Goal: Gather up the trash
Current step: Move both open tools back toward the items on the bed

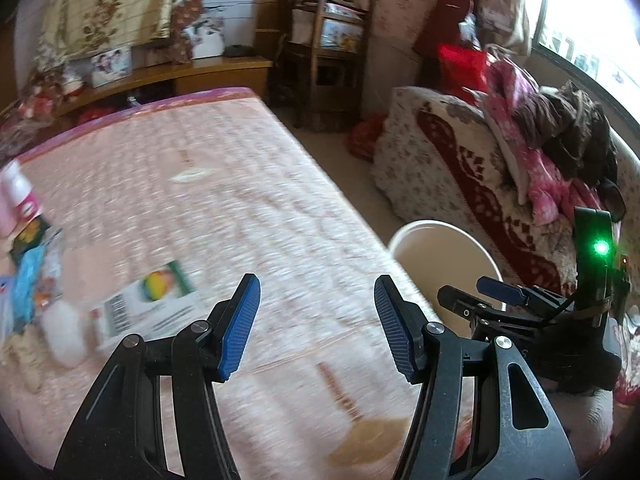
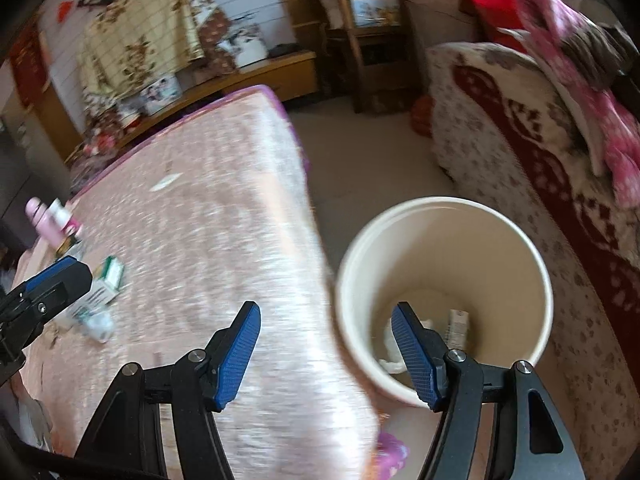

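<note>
- Far left on your pink quilted bed (image 1: pixel 224 200): blurred litter heap – a white-and-green carton (image 1: pixel 150 304), pink bottle (image 1: pixel 18 196), blue wrapper.
- Your left gripper (image 1: pixel 316 326): jaws wide, nothing between.
- Your right gripper (image 2: pixel 326 354): jaws apart, empty, over the bed edge.
- Cream bin (image 2: pixel 444 292) on the floor beside the bed; white scraps inside.
- Right: patterned sofa (image 2: pixel 520 128), heaped clothes.

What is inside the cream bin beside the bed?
The cream bin holds crumpled white paper and a small printed carton at its bottom. The right gripper's finger covers part of the bottom.
</note>
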`<state>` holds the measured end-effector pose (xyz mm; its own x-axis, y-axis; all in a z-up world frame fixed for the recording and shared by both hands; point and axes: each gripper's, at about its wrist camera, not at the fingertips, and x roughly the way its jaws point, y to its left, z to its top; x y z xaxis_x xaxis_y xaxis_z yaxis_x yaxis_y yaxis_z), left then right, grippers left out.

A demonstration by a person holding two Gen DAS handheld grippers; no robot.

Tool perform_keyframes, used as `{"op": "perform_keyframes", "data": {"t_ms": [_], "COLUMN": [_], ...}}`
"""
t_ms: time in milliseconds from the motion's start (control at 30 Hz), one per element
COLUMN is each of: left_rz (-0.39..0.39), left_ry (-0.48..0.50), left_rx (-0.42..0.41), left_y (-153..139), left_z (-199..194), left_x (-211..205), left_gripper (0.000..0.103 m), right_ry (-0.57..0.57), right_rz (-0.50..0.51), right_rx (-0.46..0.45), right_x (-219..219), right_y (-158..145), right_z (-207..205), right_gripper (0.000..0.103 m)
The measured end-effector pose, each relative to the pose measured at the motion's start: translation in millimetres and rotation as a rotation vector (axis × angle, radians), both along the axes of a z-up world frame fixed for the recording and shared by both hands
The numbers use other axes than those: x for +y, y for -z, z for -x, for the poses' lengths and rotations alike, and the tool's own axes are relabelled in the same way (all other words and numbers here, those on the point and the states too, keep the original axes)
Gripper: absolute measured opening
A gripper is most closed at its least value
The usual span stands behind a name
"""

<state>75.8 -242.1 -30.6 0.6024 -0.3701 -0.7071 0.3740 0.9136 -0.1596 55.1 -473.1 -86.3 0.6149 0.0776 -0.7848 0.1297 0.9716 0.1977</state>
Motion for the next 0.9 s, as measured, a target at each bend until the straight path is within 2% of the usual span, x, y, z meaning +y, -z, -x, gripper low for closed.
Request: {"op": "perform_keyframes", "data": {"t_ms": [367, 667, 900], "left_rz": [-0.026, -0.022, 0.036], "left_ry": [-0.199, -0.368, -0.427], "left_rx": [0.008, 0.048, 0.129], "left_y": [-2, 14, 39], "left_z": [15, 28, 22], "left_x": [131, 238, 275], "left_gripper": [0.058, 0.058, 0.058], "right_ry": [-0.195, -0.356, -0.447], "right_rz": [-0.017, -0.040, -0.036], "right_rx": [0.011, 0.015, 0.028], "right_x": [106, 181, 224], "right_y": [-2, -1, 10], "right_z": [-17, -25, -34], "right_gripper": [0.069, 0.069, 0.073]}}
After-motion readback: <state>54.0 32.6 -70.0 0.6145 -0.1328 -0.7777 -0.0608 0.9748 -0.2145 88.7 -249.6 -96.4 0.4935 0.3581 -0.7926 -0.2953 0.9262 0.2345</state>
